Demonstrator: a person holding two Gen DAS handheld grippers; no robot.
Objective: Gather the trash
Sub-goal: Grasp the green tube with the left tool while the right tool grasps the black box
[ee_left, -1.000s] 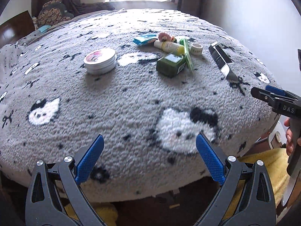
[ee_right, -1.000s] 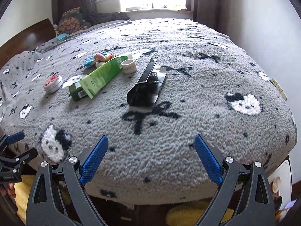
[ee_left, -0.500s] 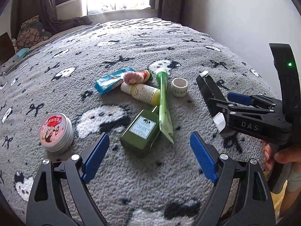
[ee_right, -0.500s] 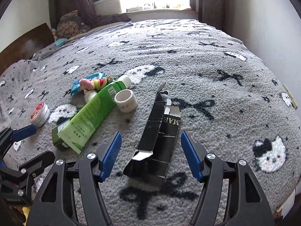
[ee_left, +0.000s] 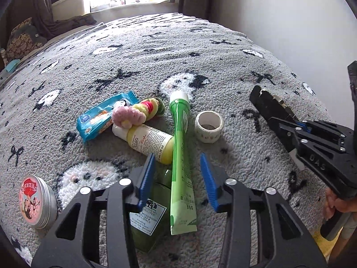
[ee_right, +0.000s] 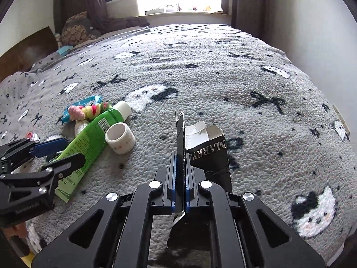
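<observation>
While the torn black carton [ee_right: 207, 154] lies on the grey blanket [ee_right: 245, 78], the right gripper [ee_right: 180, 185] has just closed its blue pads on one raised flap of it. That thin card could tear or slip free when lifted, since only an edge is pinched. To its left, the left gripper [ee_left: 178, 178] has just been closing around the green tube [ee_left: 181, 156], pads beside it but not yet pressing. The tube rests across a green box [ee_left: 147, 218] and a yellow bottle [ee_left: 149, 141], so a squeeze might shove it sideways or catch them. A tape roll [ee_left: 209, 126] sits just beside.
</observation>
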